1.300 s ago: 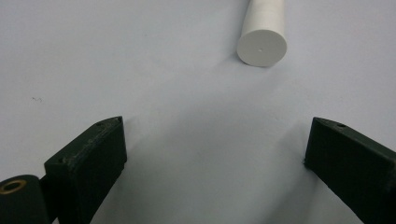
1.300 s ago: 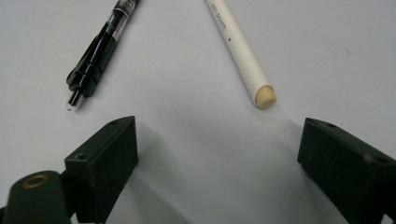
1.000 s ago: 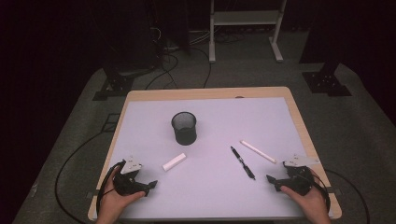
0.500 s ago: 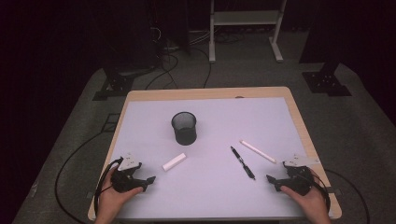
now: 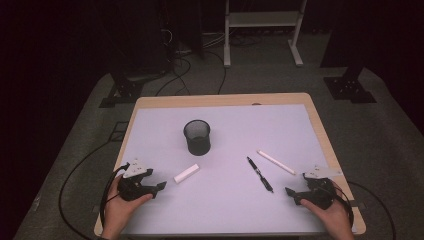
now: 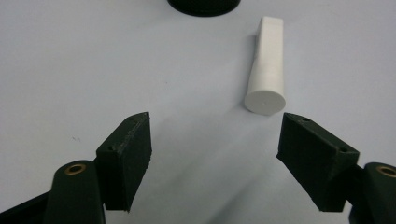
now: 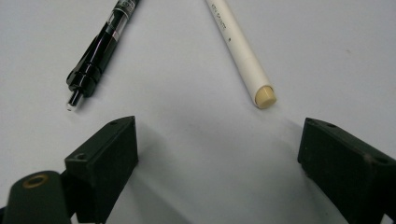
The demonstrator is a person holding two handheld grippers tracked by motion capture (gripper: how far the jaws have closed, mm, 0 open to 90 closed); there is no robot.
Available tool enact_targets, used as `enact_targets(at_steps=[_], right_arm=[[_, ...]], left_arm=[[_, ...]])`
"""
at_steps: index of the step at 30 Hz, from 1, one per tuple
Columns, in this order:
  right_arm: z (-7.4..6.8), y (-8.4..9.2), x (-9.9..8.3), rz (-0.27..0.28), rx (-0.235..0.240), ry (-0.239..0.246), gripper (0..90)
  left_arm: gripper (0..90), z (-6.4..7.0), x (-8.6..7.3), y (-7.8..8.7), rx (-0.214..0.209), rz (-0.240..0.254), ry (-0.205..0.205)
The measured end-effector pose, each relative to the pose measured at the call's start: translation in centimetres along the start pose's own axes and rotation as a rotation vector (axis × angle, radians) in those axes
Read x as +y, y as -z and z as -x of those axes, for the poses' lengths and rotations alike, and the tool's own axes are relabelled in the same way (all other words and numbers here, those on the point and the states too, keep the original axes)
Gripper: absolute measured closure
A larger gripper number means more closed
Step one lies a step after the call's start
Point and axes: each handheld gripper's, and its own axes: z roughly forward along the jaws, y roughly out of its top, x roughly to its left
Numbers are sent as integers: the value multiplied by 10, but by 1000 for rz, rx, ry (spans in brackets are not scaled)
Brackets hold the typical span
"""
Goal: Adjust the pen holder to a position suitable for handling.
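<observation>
Grippers wait at the table's near edge

The left gripper [image 6: 212,154], jaws just narrowing but still spread and empty, faces a white cylinder [image 6: 268,70] just ahead; the right gripper [image 7: 219,163] gapes before a black pen [image 7: 100,49] and white marker [image 7: 240,51].

Each hand holds a black gripper with a pale grey three-cornered plate on top: the left gripper [image 5: 161,185] and the right gripper [image 5: 289,191]. A black cable loops away from each across the table edge. Seen up close, the jaws are matt black wedge-shaped blocks with slanted faces and small screw holes near the tips. A brass-coloured ring sits in the rounded arm behind each block. The forearms are bare, with no sleeves in sight.
</observation>
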Motion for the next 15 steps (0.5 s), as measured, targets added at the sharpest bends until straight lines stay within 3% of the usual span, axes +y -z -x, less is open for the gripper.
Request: enact_targets(at_steps=[5,15], right_arm=[[0,0,0,0,0,0,111],[0,0,0,0,0,0,111]], left_arm=[[283,-1,4,0,-5,8,14],[337,-1,15,0,-15,25,5]])
